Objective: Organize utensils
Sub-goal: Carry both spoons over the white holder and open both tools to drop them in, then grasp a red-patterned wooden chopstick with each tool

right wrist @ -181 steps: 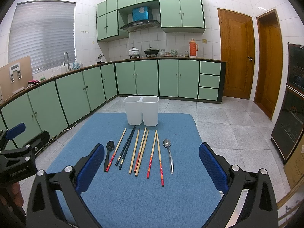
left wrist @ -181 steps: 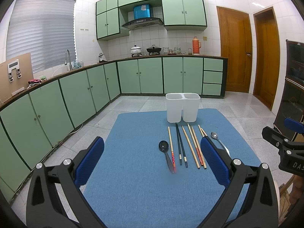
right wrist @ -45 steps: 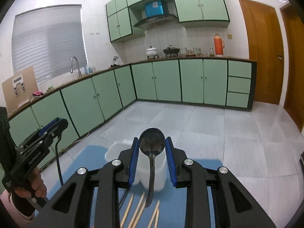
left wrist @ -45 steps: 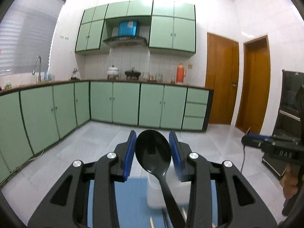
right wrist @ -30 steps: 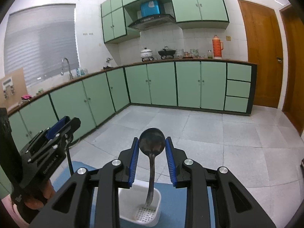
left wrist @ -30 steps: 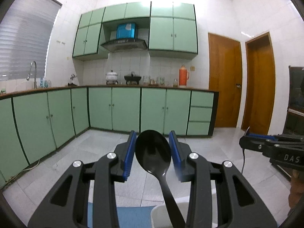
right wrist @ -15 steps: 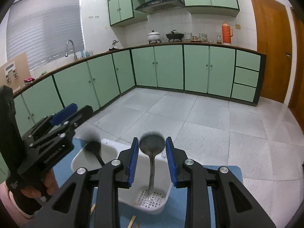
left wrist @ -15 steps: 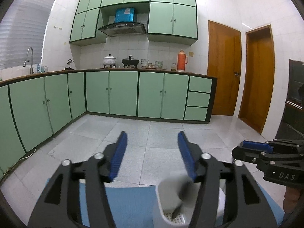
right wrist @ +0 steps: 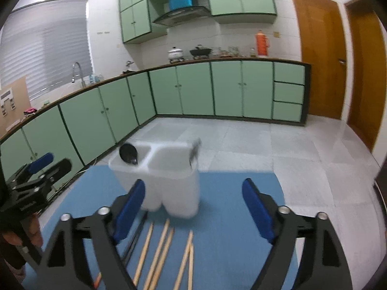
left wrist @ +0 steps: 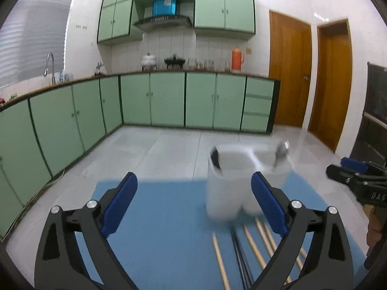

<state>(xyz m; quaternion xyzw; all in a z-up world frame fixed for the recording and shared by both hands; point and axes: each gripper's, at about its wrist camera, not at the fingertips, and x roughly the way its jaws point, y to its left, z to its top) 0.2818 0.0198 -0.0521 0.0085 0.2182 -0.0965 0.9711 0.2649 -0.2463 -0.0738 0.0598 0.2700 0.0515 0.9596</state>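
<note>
The white two-compartment holder (right wrist: 167, 169) stands blurred, a black spoon (right wrist: 128, 154) leaning in one compartment and a metal spoon (right wrist: 194, 152) in the other. My left tool (left wrist: 192, 205) and right tool (right wrist: 193, 207) point downward, jaws opening wide and empty.

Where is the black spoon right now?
In the right wrist view, the black spoon stands in the left compartment of the white holder on the blue mat, beyond the chopsticks.

Left wrist view: looking forward and slightly down between its tongs, near the white two-compartment holder (left wrist: 229, 188).
Right wrist view: facing likewise, holder (right wrist: 169, 181) close ahead.
Shared: holder, blue mat (left wrist: 164, 207), green cabinets (right wrist: 193, 89).
</note>
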